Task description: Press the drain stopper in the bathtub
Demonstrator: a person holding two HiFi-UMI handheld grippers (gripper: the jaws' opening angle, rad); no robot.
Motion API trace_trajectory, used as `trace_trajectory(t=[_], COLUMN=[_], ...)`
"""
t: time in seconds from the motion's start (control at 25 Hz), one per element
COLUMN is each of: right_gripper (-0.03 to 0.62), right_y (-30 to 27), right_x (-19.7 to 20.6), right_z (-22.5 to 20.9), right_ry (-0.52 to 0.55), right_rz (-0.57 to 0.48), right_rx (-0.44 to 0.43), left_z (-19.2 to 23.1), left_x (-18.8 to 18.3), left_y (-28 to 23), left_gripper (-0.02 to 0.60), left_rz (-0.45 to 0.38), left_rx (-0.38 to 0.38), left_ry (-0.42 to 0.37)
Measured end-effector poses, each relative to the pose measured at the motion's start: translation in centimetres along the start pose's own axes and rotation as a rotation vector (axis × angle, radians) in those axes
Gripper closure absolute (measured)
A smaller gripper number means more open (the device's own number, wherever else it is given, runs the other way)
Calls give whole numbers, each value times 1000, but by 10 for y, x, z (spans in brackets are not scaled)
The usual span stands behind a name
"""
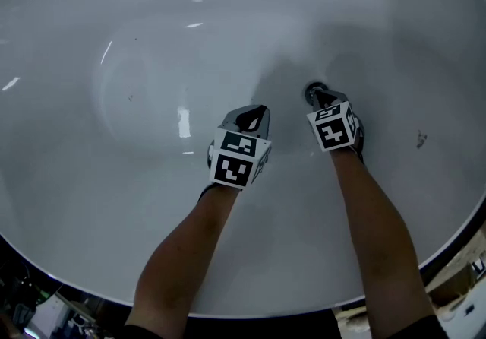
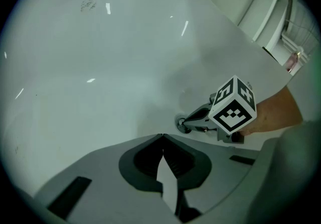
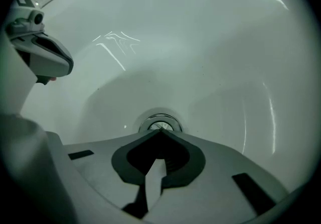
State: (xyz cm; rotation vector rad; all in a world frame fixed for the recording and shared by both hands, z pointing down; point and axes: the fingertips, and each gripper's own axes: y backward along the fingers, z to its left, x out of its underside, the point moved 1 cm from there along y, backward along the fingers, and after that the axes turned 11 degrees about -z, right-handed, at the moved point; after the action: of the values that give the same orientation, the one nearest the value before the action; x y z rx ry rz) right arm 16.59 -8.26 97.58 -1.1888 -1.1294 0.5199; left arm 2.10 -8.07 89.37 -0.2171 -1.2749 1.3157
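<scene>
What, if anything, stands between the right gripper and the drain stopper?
Nothing visible does. The right gripper, jaws together, has its tips at the near edge of the drain stopper, with only bare bathtub around it. The left gripper, also shut, sits off to the side, clear of the drain.

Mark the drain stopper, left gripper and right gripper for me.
drain stopper (image 3: 160, 122): right gripper view, on its chrome top, just beyond the jaw tips.
left gripper (image 2: 162, 135): left gripper view, where its closed tips meet.
right gripper (image 3: 161, 131): right gripper view, where its closed tips meet.

Glossy white bathtub (image 1: 114, 41), shiny metal drain stopper (image 3: 160, 123)
</scene>
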Motion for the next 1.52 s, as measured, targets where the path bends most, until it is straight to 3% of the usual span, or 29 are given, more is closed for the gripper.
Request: trace_trajectory(t=[0.16, 0.36, 0.48, 0.72, 0.88, 1.08, 1.24, 1.52], right_gripper=[576, 579, 579, 579, 579, 579, 579, 579], right_y=[4, 19, 57, 164, 258, 383, 488, 633], right_x=[4, -6, -16, -74, -119, -172, -145, -114], right_z=[-3, -7, -6, 6, 29, 51, 82, 134], right_ry=[31, -109, -125, -104, -93, -143, -147, -287], right_rz=[19, -49, -97, -215, -263, -397, -433, -634], right_rx=[27, -20, -18, -25, -39, -28, -10, -14], left_z=[-10, -9, -18, -57, -97, -131, -198, -291], left_x=[-5, -15, -30, -86, -131, -202, -217, -211], left_y=[5, 32, 60, 137, 216, 322, 402, 529], left_gripper=[568, 568, 568, 568, 568, 568, 568, 568], left_rz=[-2, -26, -40, -133, -173, -285, -312, -369], left_rx=[12, -15, -34, -66, -55, -87, -69, -37], left_ry=[-22, -7, -2, -39, -32, -33, -20, -147])
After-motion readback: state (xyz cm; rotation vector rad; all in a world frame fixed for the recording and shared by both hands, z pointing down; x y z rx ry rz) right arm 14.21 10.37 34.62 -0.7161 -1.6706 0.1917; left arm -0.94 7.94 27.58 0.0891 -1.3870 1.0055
